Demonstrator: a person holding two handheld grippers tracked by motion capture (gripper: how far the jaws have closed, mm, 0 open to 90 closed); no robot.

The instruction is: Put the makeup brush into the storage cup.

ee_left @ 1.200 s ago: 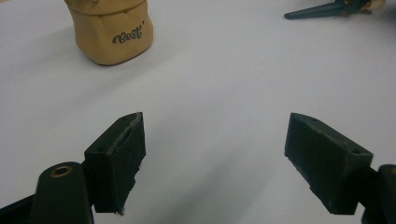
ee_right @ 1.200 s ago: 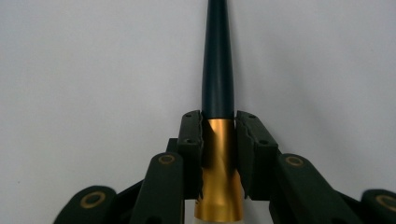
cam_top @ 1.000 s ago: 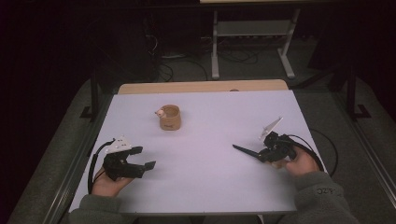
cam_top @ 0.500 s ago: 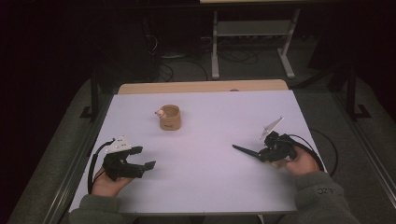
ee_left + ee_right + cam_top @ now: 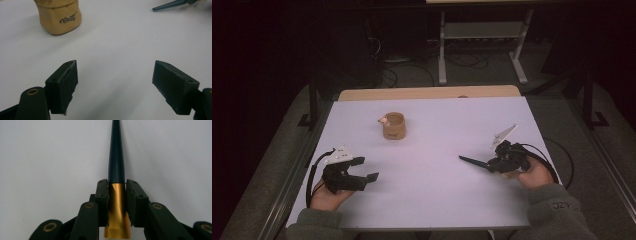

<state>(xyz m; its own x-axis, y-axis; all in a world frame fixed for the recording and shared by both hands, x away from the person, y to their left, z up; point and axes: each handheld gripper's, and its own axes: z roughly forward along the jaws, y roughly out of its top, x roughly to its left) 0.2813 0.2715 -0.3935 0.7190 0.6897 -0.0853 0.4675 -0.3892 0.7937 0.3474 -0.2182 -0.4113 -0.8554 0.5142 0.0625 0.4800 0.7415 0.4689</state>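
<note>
Black left tool (image 5: pixel 364 170) gapes wide; right tool (image 5: pixel 117 192) still grips the pen (image 5: pixel 116 157); nothing moved.

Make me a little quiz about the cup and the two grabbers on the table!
1. True or false: the left gripper is holding the cup.
2. What does the right gripper hold? A) a spoon B) a dark pointed stick with a gold end C) nothing
3. Fill in: in the high view, the cup stands nearer the ____ gripper.

Key:
1. False. Its jaws stand wide apart with only bare table between them.
2. B. The jaws are closed on the gold part of the stick, and its dark tip points away from the hand.
3. Left.
</note>
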